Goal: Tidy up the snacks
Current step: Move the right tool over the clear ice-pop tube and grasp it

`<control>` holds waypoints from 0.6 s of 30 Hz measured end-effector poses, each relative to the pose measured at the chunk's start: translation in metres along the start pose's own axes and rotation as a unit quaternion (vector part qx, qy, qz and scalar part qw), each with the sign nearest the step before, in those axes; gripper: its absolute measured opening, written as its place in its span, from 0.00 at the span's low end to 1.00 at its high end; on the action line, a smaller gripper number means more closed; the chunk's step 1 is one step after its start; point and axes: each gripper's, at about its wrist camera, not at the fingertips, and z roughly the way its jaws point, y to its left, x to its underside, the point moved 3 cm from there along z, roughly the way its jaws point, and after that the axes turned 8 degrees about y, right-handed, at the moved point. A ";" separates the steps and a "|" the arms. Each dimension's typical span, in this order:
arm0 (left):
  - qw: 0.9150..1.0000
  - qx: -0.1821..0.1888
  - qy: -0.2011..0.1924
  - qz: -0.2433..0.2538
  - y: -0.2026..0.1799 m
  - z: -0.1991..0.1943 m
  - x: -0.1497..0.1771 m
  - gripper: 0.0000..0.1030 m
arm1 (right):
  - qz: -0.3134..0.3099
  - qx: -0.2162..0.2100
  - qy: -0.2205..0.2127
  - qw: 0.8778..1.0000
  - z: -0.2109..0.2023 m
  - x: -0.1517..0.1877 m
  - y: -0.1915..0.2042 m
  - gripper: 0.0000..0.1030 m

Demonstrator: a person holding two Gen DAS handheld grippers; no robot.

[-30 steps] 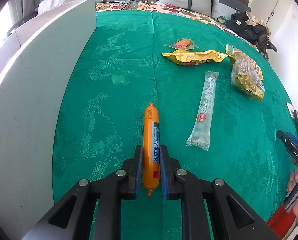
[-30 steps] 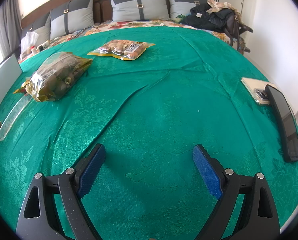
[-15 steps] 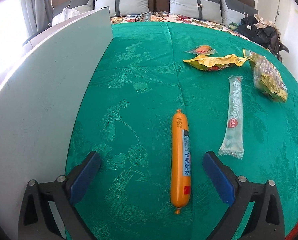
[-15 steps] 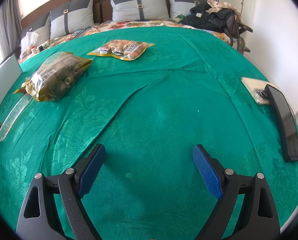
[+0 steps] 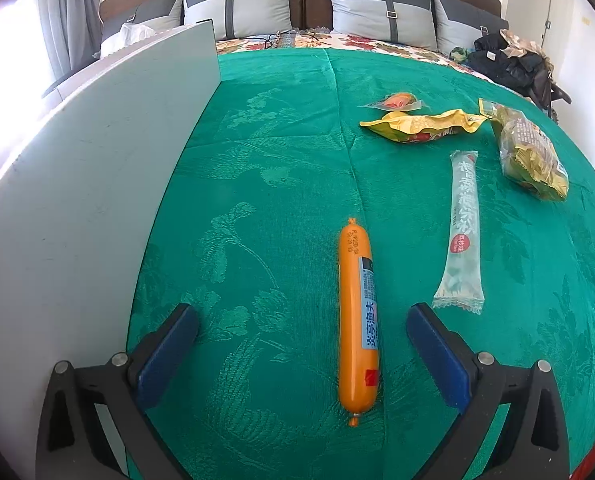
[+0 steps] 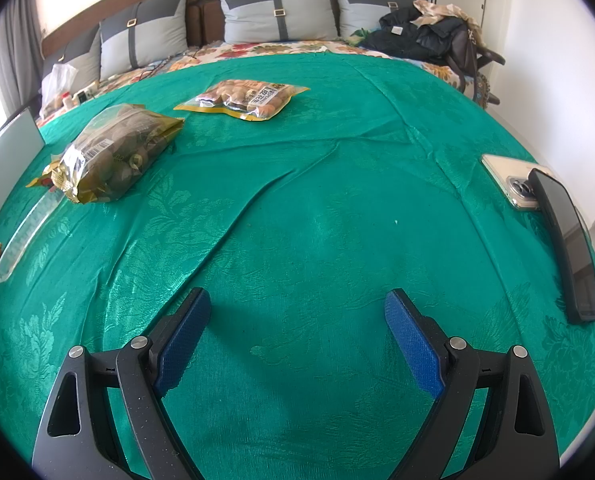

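Two blue-padded jaws of the left gripper [image 5: 301, 344] are spread wide, having just been opening, so the orange plastic-wrapped sausage stick [image 5: 357, 320] lies released on the green patterned bedspread [image 5: 257, 160], parallel to the long pale-green snack sachet [image 5: 461, 232]. Only the right view shows the right gripper [image 6: 297, 336], gaping and empty, and two phones [image 6: 537, 208].

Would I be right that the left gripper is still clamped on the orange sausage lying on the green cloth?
Not quite: the left gripper has just opened, and the orange sausage lies free between its pads on the green cloth, as the left wrist view shows.
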 end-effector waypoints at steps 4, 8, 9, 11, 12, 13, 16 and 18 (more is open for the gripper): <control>1.000 0.005 -0.001 0.012 -0.002 -0.006 0.010 1.00 | -0.029 -0.026 -0.020 0.999 -0.012 0.011 0.024 0.87; 1.000 0.009 -0.004 0.016 -0.003 -0.008 0.014 1.00 | -0.062 -0.138 0.005 0.989 -0.029 0.010 0.092 0.87; 1.000 0.010 -0.004 0.016 -0.003 -0.008 0.014 1.00 | -0.069 -0.165 0.012 0.984 -0.032 0.003 0.112 0.87; 1.000 0.010 -0.004 0.017 -0.003 -0.008 0.014 1.00 | -0.068 -0.205 0.035 0.976 -0.032 -0.016 0.149 0.85; 1.000 0.011 -0.004 0.017 -0.003 -0.008 0.014 1.00 | -0.062 -0.219 0.058 0.972 -0.026 -0.027 0.168 0.85; 1.000 0.013 -0.004 0.018 -0.003 -0.008 0.014 1.00 | -0.055 -0.223 0.085 0.969 -0.018 -0.038 0.185 0.85; 1.000 0.013 -0.004 0.018 -0.003 -0.008 0.014 1.00 | -0.043 -0.200 0.135 0.969 0.012 -0.063 0.223 0.66; 1.000 0.013 -0.004 0.018 -0.003 -0.008 0.014 1.00 | -0.056 -0.169 0.168 0.969 0.032 -0.070 0.243 0.52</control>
